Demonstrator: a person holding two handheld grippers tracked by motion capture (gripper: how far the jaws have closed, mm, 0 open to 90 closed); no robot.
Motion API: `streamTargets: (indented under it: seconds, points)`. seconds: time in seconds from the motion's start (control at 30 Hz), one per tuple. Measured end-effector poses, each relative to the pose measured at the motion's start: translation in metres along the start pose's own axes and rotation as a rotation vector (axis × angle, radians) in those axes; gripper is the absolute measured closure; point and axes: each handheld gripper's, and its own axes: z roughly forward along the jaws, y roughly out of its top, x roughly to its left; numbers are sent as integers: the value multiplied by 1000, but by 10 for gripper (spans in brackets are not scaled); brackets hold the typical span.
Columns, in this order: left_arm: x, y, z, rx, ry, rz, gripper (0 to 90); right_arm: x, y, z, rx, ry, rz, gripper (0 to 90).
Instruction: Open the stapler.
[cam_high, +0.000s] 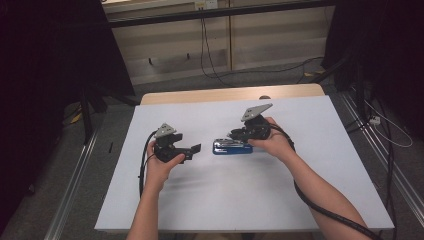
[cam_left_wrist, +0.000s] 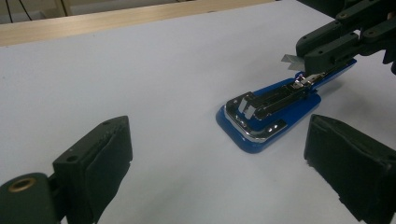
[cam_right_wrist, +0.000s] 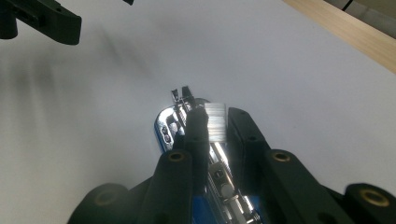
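A blue stapler (cam_high: 231, 147) (cam_left_wrist: 266, 112) (cam_right_wrist: 164, 127) lies opened flat on the white table (cam_high: 225, 200), its metal magazine facing up. My right gripper (cam_high: 236, 134) (cam_right_wrist: 215, 119) hovers just over the magazine's rear part, shut on a short silver strip of staples (cam_right_wrist: 215, 122) (cam_left_wrist: 292, 59). In the left gripper view the right gripper (cam_left_wrist: 322, 49) reaches in from the upper right. My left gripper (cam_high: 195, 149) (cam_left_wrist: 217, 149) is open and holds nothing; it sits a little left of the stapler and points at its front end.
A wooden strip (cam_high: 230, 94) borders the table's far edge. Beyond it the floor carries cables (cam_high: 210, 65), with metal rails (cam_high: 75, 190) along both sides and dark curtains (cam_high: 45, 60) at left and right.
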Motion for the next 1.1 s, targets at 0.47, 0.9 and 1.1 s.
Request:
streamTargets:
  seconds: [0.47, 0.9, 1.1]
  points:
    - [1, 0, 0, 3, 0, 2, 79, -1, 2, 7, -7, 57, -13, 793]
    - [1, 0, 0, 3, 2, 3, 79, -3, 3, 13, 6, 109, -48, 793]
    - [1, 0, 0, 6, 4, 3, 79, -5, 3, 18, 19, 133, -66, 793]
